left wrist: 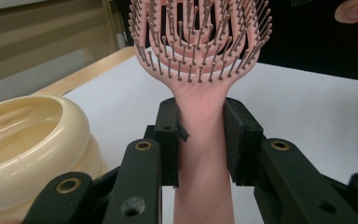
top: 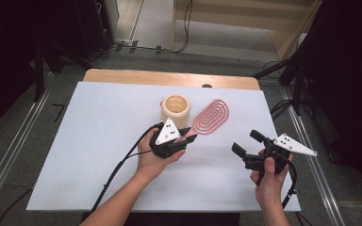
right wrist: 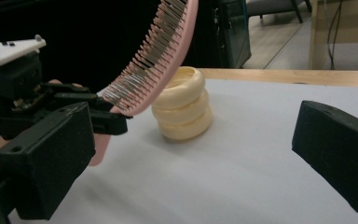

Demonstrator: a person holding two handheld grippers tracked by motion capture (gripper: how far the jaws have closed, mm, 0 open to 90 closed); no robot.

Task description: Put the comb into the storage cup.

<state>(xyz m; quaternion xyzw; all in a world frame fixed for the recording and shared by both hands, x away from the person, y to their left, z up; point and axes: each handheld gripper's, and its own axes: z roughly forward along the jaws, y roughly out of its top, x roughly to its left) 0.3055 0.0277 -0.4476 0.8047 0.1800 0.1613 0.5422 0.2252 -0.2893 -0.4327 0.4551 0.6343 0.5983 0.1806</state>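
A pink hairbrush (top: pixel 211 116) with open loops and grey bristles is held above the white table, head tilted up and away. My left gripper (top: pixel 186 140) is shut on its handle (left wrist: pixel 200 135), both black pads pressed against the pink neck. In the right gripper view the pink hairbrush (right wrist: pixel 156 60) arches over the cream cup. A cream ribbed cup (top: pixel 175 109) stands upright just left of the brush head; the same cream ribbed cup (left wrist: pixel 28 144) sits low at the left of the left gripper view and in mid-table (right wrist: pixel 184 109) in the right gripper view. My right gripper (top: pixel 246 142) hovers open at the right, jaws wide apart and empty.
The white board (top: pixel 99 141) covers a wooden table (top: pixel 122 76) whose far edge shows behind it. Black stands and cables line the floor on both sides. A black cable trails from my left gripper toward the near edge.
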